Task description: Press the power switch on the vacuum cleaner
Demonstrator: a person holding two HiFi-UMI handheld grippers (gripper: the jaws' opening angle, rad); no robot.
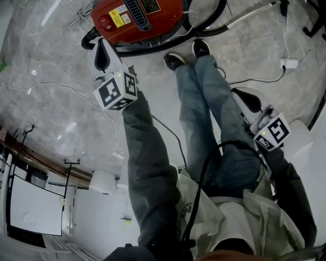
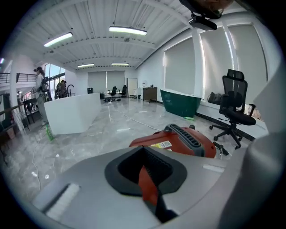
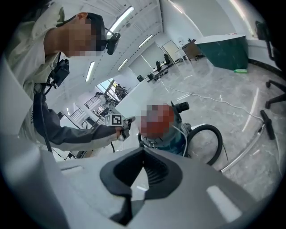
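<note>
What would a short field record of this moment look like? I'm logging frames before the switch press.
vacuum cleaner: red, on the grey floor, just ahead of the person's shoes
switch: red button on the casing end nearest the left gripper
left gripper: jaws together, empty, tips beside the vacuum cleaner's end; contact cannot be told
right gripper: jaws together, empty, by the person's right leg, away from the vacuum cleaner
hose: black, curls around the body
</note>
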